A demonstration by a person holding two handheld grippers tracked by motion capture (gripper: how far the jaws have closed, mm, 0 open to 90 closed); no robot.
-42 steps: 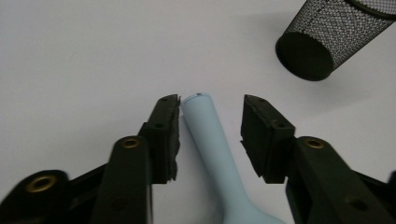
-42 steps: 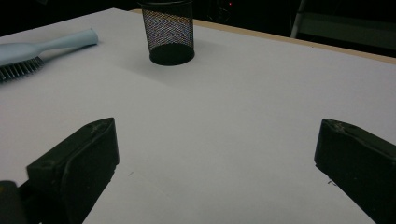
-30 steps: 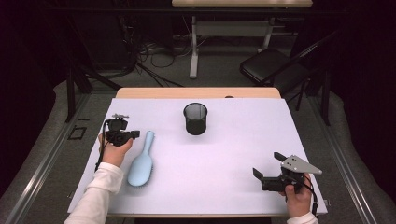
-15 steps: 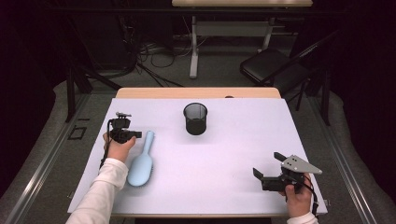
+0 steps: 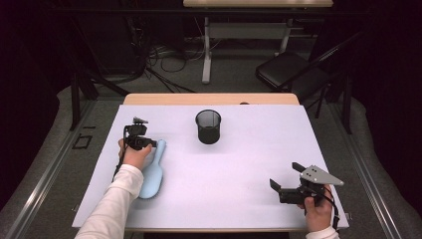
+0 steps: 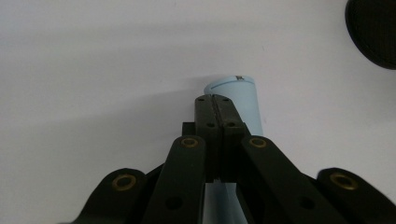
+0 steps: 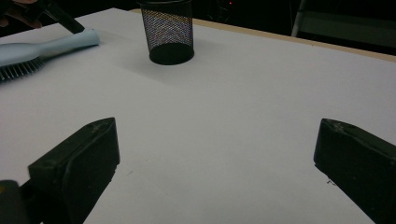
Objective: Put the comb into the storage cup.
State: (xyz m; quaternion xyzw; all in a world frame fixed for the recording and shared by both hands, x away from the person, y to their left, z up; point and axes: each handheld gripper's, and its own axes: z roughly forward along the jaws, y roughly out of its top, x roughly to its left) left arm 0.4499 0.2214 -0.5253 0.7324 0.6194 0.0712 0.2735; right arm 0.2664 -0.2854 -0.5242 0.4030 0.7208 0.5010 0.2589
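Since the earlier frame the left claw has slid forward along the light-blue hairbrush and now hangs over its handle end, jaws pressed together with nothing between them. The right claw has kept its place at the near right, jaws spread. One hairbrush lies bristles-down at the left of the white worktop; one black mesh cup stands well apart, farther back.

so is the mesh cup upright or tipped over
Upright: the mesh cup stands on its base on the table, open mouth up.
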